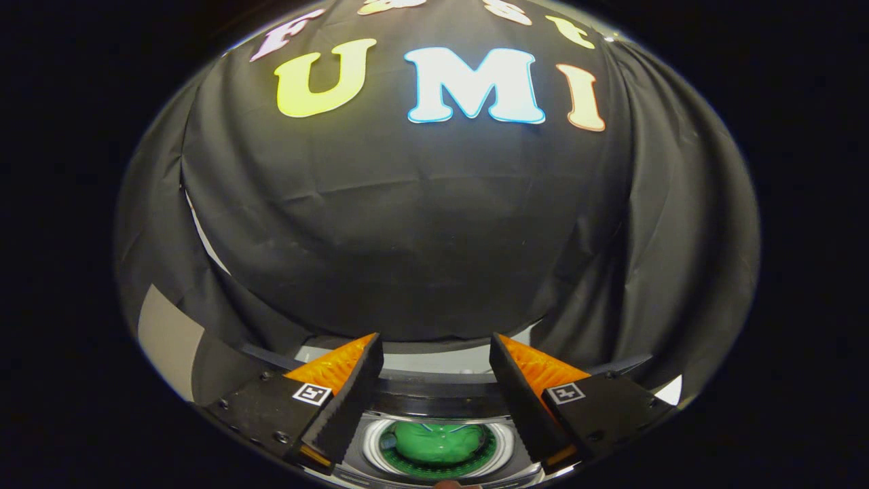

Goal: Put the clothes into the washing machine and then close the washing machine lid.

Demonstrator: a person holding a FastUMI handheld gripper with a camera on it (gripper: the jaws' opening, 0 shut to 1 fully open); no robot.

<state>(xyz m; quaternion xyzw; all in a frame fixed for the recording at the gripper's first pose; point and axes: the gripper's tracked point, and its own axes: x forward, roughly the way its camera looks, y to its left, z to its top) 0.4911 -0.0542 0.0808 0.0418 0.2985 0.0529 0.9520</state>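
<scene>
My gripper (436, 350) is open, its two orange-and-black fingers (343, 387) spread wide with nothing between them. Below and between the fingers lies the washing machine (434, 401), seen from above, with its round drum opening ringed in white. A green piece of clothing (434, 440) sits inside the drum. The machine's dark top edge runs just beyond the fingertips. I cannot make out the lid.
The booth's black cloth wall (421, 224) hangs close behind the machine and folds around both sides. A pale strip of surface (166, 336) shows at the lower left beyond the cloth.
</scene>
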